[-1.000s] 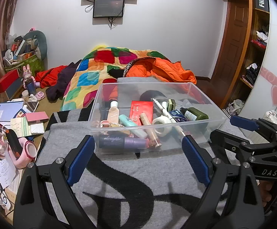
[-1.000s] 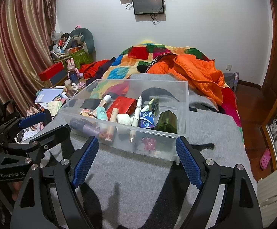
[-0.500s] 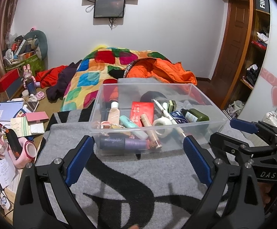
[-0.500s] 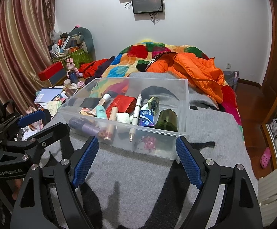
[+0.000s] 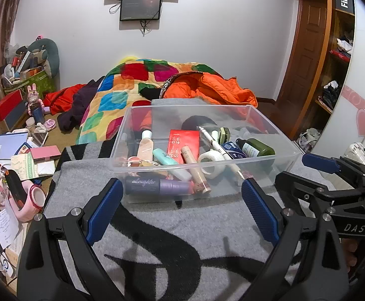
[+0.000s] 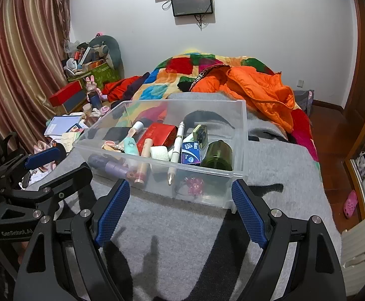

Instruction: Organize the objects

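While both hand-held grippers are hovering over the grey blanket (image 5: 207,225) in the lower part of each frame, a clear plastic bin (image 5: 202,165) is sitting on that blanket at mid-frame, just beyond the fingertips. The left hand-held gripper (image 5: 180,205) is holding its blue-padded fingers (image 5: 104,208) wide apart with nothing between them, pointing at the near wall of the bin. The right hand-held gripper (image 6: 180,210) is likewise standing spread, gripping nothing, its right finger reaching up close to the bin's near right corner in the right wrist view; whether it is touching the bin cannot be told. Inside the bin, a purple tube (image 5: 157,185) is lying along the near wall, a red flat box (image 5: 183,143) is resting in the middle, a white tape roll (image 5: 211,163) is lying just right of it, a white pen (image 6: 176,145) is slanting across the centre, a blue small box (image 6: 191,153) is sitting beside the pen, and a dark green bottle (image 6: 217,155) is lying on its side at the right end. A pink hair tie (image 6: 195,186) is showing through the bin's near wall. Beyond the bin, an orange jacket (image 6: 257,92) is lying bunched on a multicoloured quilt (image 5: 122,92) in the upper middle of the frame. At the left edge, a cluttered floor is holding books, boxes and a pink bunny toy (image 5: 33,100).
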A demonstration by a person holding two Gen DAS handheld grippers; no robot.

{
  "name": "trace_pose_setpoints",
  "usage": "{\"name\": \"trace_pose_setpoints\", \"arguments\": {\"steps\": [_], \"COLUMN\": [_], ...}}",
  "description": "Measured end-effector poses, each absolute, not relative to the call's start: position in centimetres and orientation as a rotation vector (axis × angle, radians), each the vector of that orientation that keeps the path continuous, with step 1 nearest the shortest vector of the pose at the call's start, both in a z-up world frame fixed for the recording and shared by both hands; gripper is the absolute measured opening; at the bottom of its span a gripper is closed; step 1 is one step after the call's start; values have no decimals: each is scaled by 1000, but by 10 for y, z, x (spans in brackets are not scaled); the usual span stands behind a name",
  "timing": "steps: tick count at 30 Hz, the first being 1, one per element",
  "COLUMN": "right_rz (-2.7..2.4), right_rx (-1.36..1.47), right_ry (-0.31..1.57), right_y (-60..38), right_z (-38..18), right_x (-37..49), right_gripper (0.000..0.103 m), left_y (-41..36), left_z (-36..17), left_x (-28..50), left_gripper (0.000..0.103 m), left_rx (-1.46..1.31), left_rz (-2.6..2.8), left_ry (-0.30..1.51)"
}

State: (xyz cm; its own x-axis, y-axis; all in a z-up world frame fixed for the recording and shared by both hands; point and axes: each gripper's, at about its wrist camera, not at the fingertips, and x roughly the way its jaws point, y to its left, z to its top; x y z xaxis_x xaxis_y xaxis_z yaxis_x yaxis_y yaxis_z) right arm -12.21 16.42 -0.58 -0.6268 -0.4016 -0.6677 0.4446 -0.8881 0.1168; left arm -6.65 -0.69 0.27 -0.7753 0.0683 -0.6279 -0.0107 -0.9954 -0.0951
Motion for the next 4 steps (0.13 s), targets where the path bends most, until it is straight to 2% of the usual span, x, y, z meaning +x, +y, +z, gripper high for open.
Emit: {"name": "trace_pose_setpoints", "arguments": {"steps": [4], "right_rz": [-2476], "right_rx": [1002], "right_ry": [78], "right_y": [165], "right_z": [-6], "right_x": [-123], "right_gripper": [81], "left_y": [-8], "left_z": [1], "left_x": [-67], "left_gripper": [97], "left_rx": [-1046], "left_rz": [2923], "left_ry": [-125]}}
